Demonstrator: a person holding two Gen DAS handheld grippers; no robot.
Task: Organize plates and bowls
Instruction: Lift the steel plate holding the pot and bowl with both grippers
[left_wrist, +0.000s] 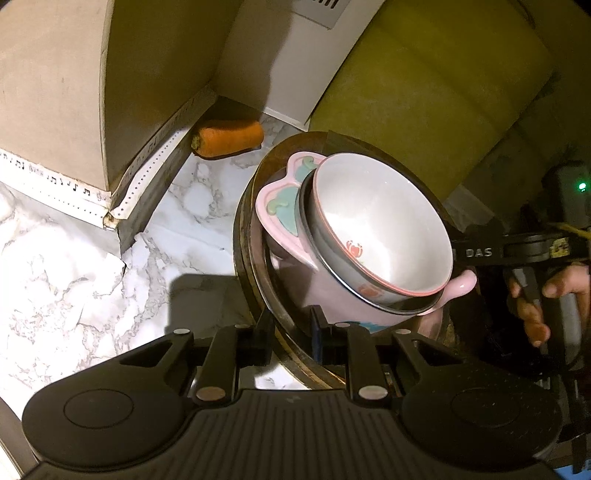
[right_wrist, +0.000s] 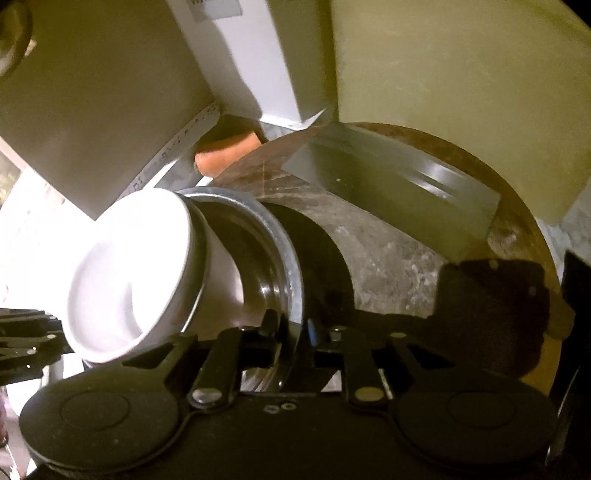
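Nested bowls lifted at a tilt over the round board.

The left gripper (left_wrist: 290, 332) clamps the brown plate (left_wrist: 255, 258); the right gripper (right_wrist: 293, 332) clamps the steel bowl (right_wrist: 273, 258), so the white bowl (right_wrist: 129, 269) could slide out. A cleaver (right_wrist: 399, 195) and carrot (left_wrist: 229, 138) crowd nearby.

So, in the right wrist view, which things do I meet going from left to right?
White bowl → steel bowl whose rim the right gripper clamps → cleaver blade lying on the round wooden board.
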